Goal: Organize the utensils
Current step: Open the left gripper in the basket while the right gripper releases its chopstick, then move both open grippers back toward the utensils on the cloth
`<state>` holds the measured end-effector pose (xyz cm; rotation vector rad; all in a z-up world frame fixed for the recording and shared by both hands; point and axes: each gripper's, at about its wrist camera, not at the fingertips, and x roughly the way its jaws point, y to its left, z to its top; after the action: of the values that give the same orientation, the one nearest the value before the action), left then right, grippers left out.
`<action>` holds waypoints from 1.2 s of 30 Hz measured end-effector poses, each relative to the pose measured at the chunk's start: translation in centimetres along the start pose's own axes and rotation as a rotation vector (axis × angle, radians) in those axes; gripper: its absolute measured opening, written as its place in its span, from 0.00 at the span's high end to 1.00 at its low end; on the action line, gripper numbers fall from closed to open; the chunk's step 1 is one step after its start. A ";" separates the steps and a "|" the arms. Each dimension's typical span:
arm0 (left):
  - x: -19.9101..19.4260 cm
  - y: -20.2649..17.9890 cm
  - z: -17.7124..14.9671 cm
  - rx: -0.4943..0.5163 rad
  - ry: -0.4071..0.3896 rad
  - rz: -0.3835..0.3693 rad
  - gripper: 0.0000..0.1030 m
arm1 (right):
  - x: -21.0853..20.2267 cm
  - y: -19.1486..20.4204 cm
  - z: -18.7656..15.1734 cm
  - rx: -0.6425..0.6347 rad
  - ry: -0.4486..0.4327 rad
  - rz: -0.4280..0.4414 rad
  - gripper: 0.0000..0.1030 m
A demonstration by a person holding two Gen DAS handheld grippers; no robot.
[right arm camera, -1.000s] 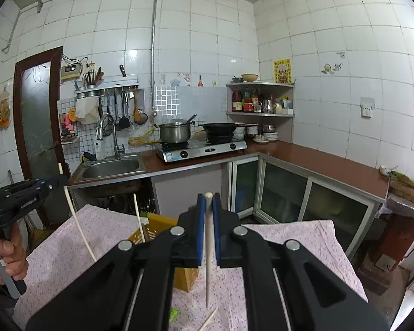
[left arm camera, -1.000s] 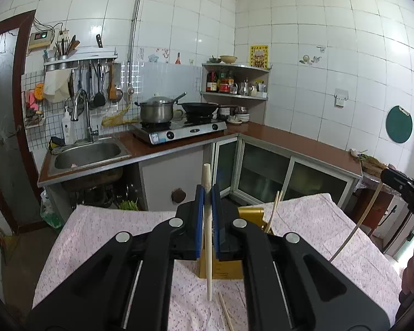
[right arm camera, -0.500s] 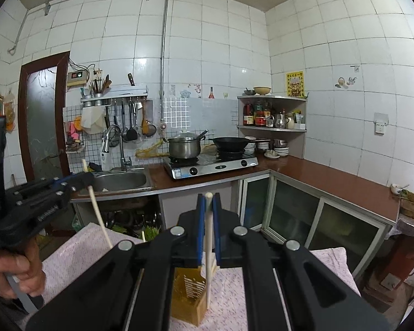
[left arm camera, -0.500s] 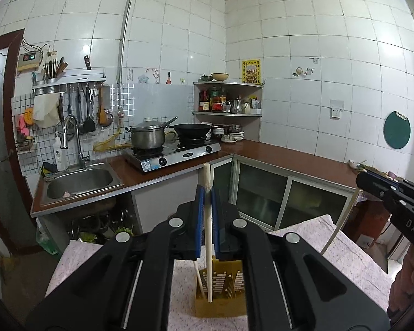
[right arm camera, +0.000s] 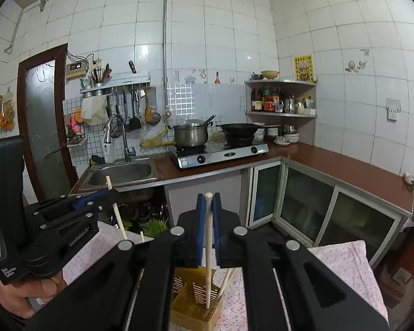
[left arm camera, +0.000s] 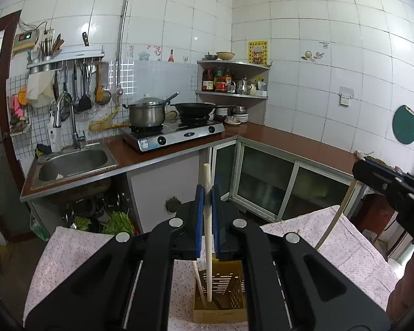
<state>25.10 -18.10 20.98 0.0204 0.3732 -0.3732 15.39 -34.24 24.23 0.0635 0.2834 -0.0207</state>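
Both tongs have carried their chopsticks forward until the tips hang inside the yellow holder (left arm camera: 220, 298).

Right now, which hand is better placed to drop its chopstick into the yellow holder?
Either, marginally the left tongs: their chopstick hangs upright with its tip already at the yellow holder opening.

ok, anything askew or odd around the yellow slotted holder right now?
Nothing spilled or damaged. The yellow slotted plastic holder stands upright on the pink patterned cloth. Pale chopsticks inside lean against its rim, as expected. Each gripper clamps one pale chopstick upright above it.
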 end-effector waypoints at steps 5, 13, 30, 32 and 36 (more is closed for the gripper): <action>1.2 0.6 -0.9 -0.005 0.029 0.002 0.96 | 1.6 -0.1 -1.0 0.008 0.030 0.005 0.94; 3.4 2.0 -2.8 -0.038 0.104 0.025 0.83 | 3.8 -1.2 -3.0 0.051 0.104 -0.031 0.93; -0.6 1.6 -4.0 -0.001 0.120 0.053 0.70 | -2.0 -3.2 -4.9 0.032 0.065 -0.159 0.64; -1.3 1.9 -4.7 0.001 0.120 0.052 0.70 | -3.2 -3.7 -5.2 0.035 0.067 -0.173 0.64; -3.1 3.4 -6.9 -0.026 0.134 0.052 0.70 | -5.8 -5.1 -6.9 0.053 0.078 -0.192 0.63</action>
<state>21.25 -13.24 15.47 0.0299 0.5091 -0.3167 7.72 -38.83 18.92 0.0894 0.3667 -0.2164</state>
